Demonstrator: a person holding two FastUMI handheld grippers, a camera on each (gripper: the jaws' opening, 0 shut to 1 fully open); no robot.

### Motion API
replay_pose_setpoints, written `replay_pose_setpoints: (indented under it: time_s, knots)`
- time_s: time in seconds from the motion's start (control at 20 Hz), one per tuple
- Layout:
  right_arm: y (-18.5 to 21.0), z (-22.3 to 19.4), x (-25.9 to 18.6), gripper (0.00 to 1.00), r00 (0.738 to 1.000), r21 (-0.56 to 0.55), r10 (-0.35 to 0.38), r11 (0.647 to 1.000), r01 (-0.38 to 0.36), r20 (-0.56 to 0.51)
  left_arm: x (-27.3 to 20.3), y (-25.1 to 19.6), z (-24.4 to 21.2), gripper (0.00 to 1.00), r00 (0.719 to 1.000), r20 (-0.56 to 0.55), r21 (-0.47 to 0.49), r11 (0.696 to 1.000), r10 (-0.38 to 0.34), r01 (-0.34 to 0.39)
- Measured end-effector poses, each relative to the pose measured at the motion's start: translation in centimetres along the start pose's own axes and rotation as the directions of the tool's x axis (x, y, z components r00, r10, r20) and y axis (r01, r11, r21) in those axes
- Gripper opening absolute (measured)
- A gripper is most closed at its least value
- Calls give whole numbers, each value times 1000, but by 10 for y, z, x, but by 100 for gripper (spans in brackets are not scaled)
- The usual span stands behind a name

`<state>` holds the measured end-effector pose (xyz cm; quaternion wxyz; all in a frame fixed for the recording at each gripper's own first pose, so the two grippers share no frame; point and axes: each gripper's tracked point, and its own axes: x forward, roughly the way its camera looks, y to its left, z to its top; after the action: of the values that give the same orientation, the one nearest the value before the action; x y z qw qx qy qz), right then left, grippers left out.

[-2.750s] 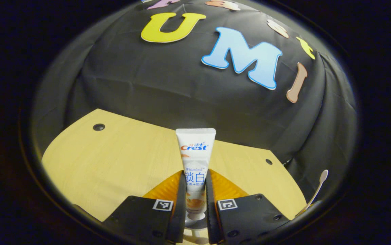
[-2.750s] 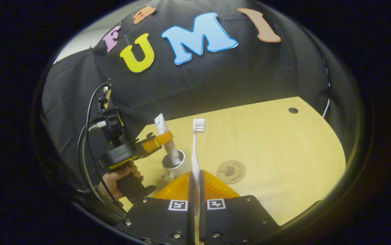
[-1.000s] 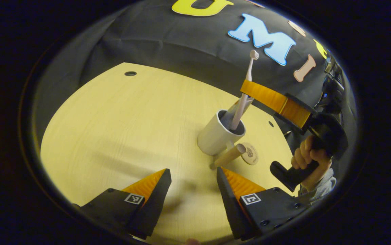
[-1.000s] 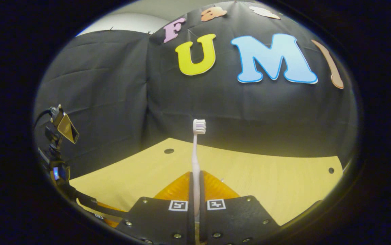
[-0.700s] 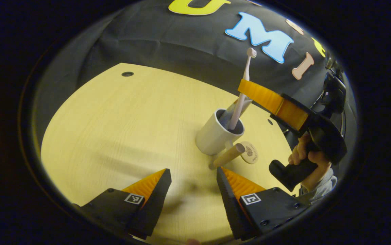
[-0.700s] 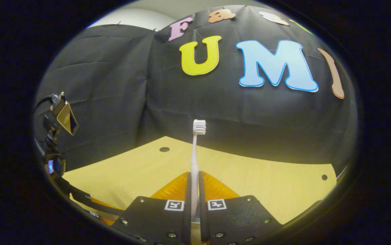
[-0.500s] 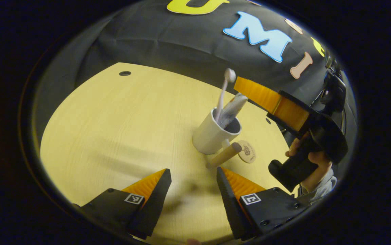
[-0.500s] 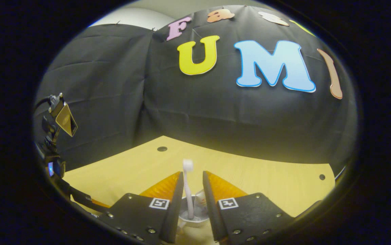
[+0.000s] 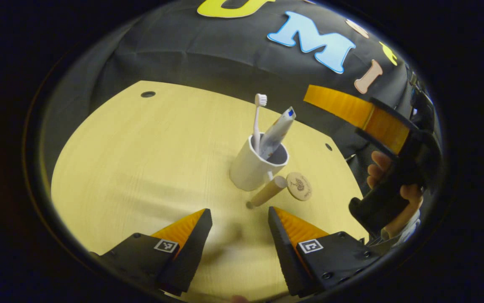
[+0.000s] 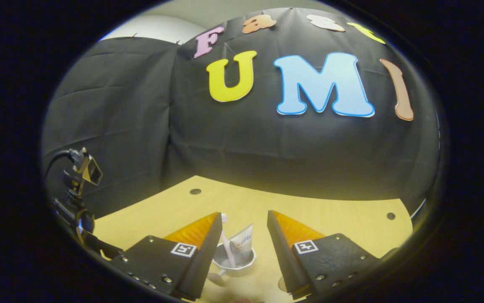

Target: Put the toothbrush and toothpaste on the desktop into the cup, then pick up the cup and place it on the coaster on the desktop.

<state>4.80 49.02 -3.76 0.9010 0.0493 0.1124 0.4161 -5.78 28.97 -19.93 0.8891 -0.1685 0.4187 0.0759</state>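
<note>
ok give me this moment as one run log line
toothbrush: in cup | toothpaste: in cup | cup: on desk, beside coaster | left gripper: open | right gripper: open above cup

Wood desktop (image 9: 141, 160) w/ cup (image 9: 250, 168) & coaster (image 9: 299, 186).

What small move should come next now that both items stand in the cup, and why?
Probably bring the left tongs forward to the cup's wooden handle and close on it. The toothbrush and toothpaste already stand in the cup, both tongs are open and holding nothing, and the cup sits on the desk beside the coaster, not on it. The handle points toward the left tongs.
</note>
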Motion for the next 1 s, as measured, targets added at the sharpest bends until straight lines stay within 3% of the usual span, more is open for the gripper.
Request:
replay_pose_setpoints:
  time_s: [0.35,0.8,1.0]
  knots:
    - [-40,10,-36,69,997,62,-77,995,78,-22,14,-35,-2,88,999,-34,43,999,-10,11]
    - [-92,-2,-83,69,978,102,-189,975,197,-84,55,-39,3,88,978,-198,117,992,69,-46]
    - [-113,-24,-103,69,964,123,-228,962,245,-137,69,-42,8,89,962,-250,104,991,111,-87]
